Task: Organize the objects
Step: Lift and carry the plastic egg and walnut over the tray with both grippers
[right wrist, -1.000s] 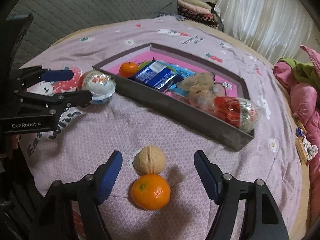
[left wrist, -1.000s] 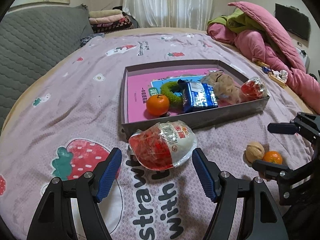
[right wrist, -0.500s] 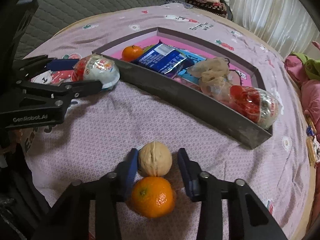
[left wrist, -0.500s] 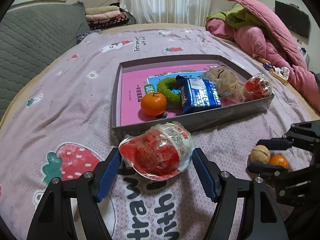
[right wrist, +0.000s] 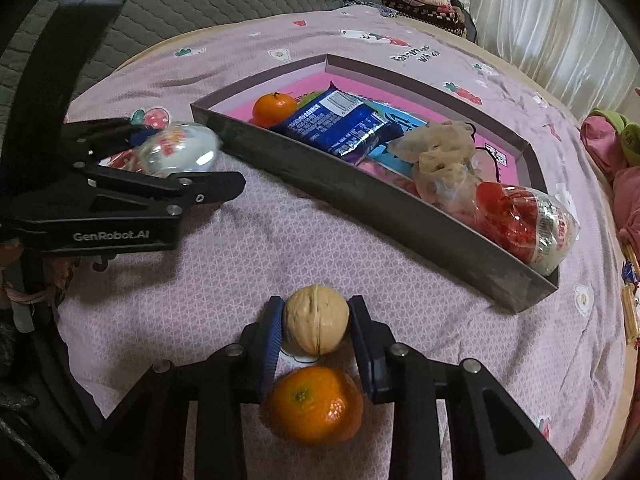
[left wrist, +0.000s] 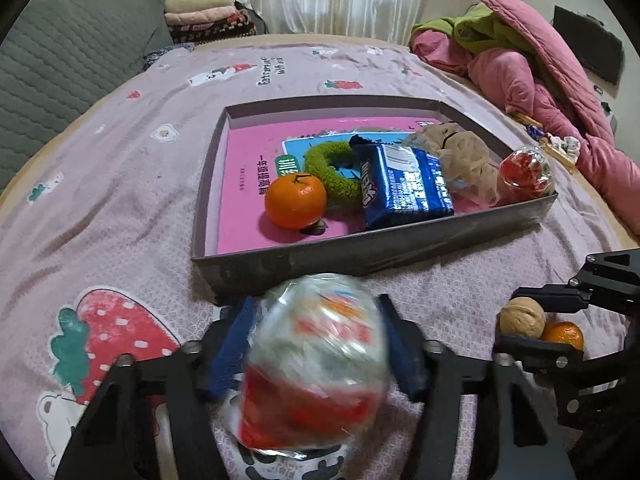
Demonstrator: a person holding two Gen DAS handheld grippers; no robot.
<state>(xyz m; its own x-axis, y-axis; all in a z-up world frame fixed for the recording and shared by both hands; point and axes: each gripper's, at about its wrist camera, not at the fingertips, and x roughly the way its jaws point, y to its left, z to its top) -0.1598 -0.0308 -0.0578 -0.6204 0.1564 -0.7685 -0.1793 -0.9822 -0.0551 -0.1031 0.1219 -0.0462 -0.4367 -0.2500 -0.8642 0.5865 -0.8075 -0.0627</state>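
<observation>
My left gripper [left wrist: 316,348] is shut on a clear plastic jelly cup [left wrist: 316,368] with red filling, held just in front of the grey tray [left wrist: 360,256]; the cup also shows in the right wrist view [right wrist: 176,152]. My right gripper [right wrist: 316,328] is shut on a walnut [right wrist: 316,324], which also shows in the left wrist view [left wrist: 522,317]. A loose orange [right wrist: 316,404] lies on the bedspread under the right gripper. The tray [right wrist: 360,200] holds an orange [left wrist: 295,201], a green ring [left wrist: 332,170], a blue snack pack [left wrist: 404,186], a beige crumpled wrapper [left wrist: 460,152] and a second jelly cup [left wrist: 526,172].
A pink quilt heap [left wrist: 540,72] lies at the far right of the bed. A grey padded headboard [left wrist: 60,68] stands at the left, with folded blankets [left wrist: 208,20] behind. The strawberry-print bedspread [left wrist: 100,184] surrounds the tray.
My left gripper has closed on the jelly cup and raised it. My right gripper has closed on the walnut and moved forward a little.
</observation>
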